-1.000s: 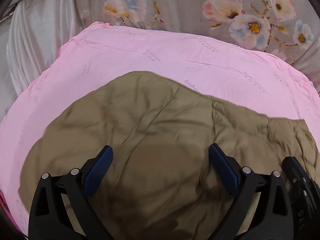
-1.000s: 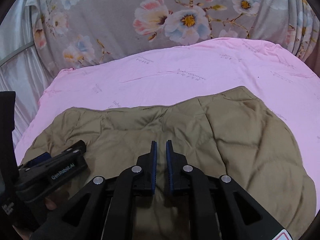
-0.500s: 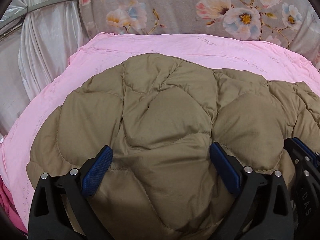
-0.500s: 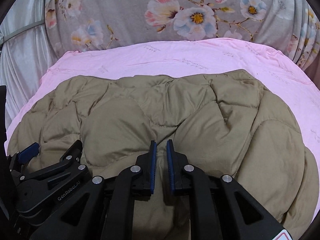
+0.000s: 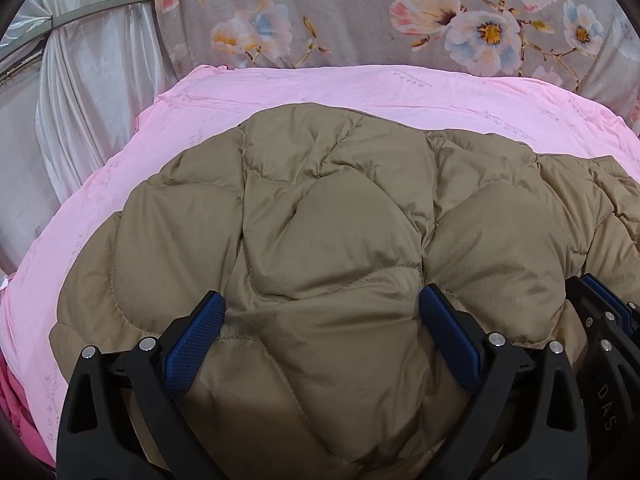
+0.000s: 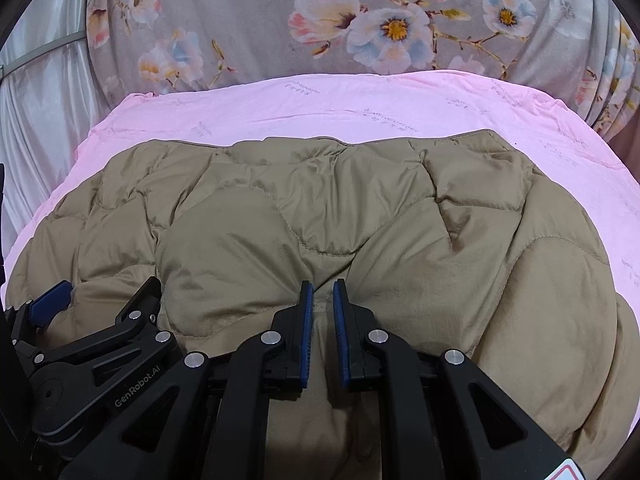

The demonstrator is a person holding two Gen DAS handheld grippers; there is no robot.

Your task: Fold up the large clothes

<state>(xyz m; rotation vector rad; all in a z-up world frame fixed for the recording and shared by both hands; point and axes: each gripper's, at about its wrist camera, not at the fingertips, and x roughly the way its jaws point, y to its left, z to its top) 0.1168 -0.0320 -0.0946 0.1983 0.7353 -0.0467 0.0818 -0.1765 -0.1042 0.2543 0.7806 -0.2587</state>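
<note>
A tan quilted puffer jacket (image 5: 328, 216) lies spread on a pink sheet (image 5: 360, 88); it also shows in the right wrist view (image 6: 320, 208). My left gripper (image 5: 322, 312) is open, its blue pads resting on the jacket's near part, with nothing between them gripped. My right gripper (image 6: 320, 292) is shut on a fold of the jacket at its near edge. The left gripper shows at the lower left of the right wrist view (image 6: 92, 316), and the right gripper at the right edge of the left wrist view (image 5: 604, 320).
A grey floral fabric (image 6: 360, 20) hangs behind the pink sheet (image 6: 360, 108). A white satin curtain (image 5: 92, 92) hangs at the left. Bare pink sheet runs around the jacket's far and side edges.
The jacket's padded side has come over the smooth layer and now lies puffed and further out on the sheet. My left gripper stays open, my right stays shut.
</note>
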